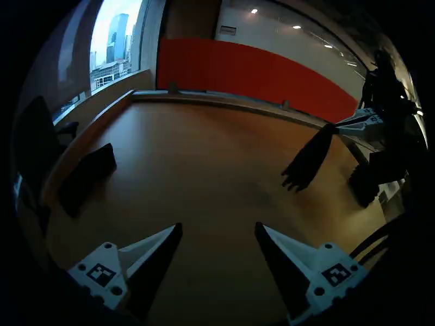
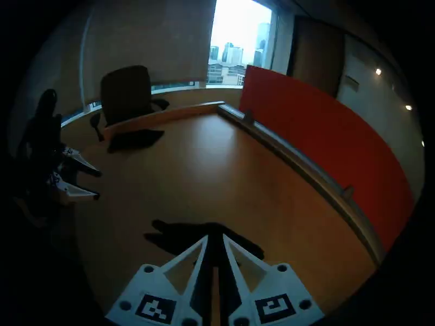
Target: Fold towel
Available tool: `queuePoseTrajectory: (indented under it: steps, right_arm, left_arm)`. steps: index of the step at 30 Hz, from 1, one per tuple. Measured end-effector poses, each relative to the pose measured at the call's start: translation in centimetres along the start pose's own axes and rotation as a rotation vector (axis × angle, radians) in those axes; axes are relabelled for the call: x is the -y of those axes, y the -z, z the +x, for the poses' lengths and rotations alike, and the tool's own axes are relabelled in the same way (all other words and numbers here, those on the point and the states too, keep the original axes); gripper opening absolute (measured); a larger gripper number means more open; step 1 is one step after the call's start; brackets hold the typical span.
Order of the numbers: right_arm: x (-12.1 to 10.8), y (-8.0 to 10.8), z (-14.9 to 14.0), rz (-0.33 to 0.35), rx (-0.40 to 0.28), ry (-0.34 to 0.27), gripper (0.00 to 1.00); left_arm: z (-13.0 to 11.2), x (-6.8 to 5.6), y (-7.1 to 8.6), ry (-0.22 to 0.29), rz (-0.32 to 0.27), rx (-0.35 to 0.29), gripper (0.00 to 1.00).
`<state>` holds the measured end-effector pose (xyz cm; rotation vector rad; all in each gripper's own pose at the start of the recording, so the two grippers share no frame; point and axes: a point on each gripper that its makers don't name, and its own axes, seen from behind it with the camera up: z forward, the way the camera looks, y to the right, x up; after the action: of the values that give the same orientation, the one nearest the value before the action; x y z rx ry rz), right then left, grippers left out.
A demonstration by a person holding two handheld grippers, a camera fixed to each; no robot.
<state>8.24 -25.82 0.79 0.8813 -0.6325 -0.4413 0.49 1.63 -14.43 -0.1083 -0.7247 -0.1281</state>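
Wooden table [image 1: 217, 163], red partition [image 1: 255, 70]: left gripper [image 1: 217, 239] jaws spread, right gripper [image 2: 215, 242] pinching towel [image 1: 307, 160].

I've got a curved wood table [image 2: 217, 174] w/ a rail [image 2: 293, 154] along its far edge. In the right gripper view, a dark flat thing [image 2: 135, 138] lies on it approx 11 o'clock. Dark cloth [image 2: 179, 236] at 6, can't tell if touching.

No text or number can be read.
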Motion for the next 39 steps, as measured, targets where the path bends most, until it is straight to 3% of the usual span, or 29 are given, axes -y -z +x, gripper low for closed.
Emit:
queuePoseTrajectory:
  steps: [12, 29, 39]
  right_arm:
    - [-4.3, 3.1, -2.2, -0.036, 0.01, -0.062, 0.04]
    - [-13.0, 10.0, -6.8, -0.137, 0.041, -0.116, 0.04]
    - [-17.0, 13.1, -8.8, -0.179, 0.049, -0.159, 0.04]
  left_arm:
    - [0.4, -1.0, -1.0, -0.014, -0.015, 0.013, 0.99]
    - [1.0, -1.7, -1.7, -0.026, -0.008, 0.023, 0.99]
    - [0.9, -2.2, -1.8, -0.037, -0.001, 0.031, 0.99]
